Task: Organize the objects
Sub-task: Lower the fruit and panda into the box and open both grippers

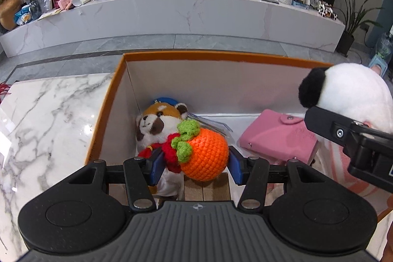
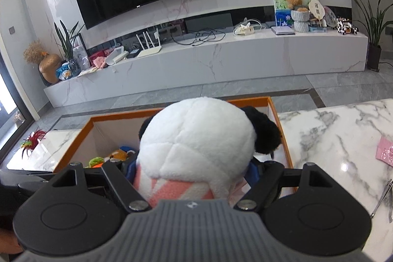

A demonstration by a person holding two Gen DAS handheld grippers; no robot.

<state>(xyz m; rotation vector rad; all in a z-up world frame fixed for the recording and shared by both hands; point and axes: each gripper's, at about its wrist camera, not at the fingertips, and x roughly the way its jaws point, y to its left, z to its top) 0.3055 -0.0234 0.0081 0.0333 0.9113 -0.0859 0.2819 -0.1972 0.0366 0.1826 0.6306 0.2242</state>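
Mid-tidy, both toys over the orange-rimmed box [image 1: 108, 100] on the marble tabletop [image 1: 49, 114], ready for lowering and release. Left claw [image 1: 196, 163] clamped on the crocheted orange [image 1: 205, 155], beside a plush raccoon [image 1: 157, 124] and pink wallet [image 1: 277, 136] already inside. Right claw [image 2: 194, 170] squeezing the panda plush [image 2: 196, 139]; needed next: clear floor space, then jaws widened.

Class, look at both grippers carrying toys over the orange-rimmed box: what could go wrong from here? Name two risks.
1. The left gripper pinches the orange crocheted fruit directly above the brown-and-white plush animal; dropped, it may land on the plush and roll.
2. The right gripper brings the large white panda plush in close; the grippers may collide over the orange-rimmed box.
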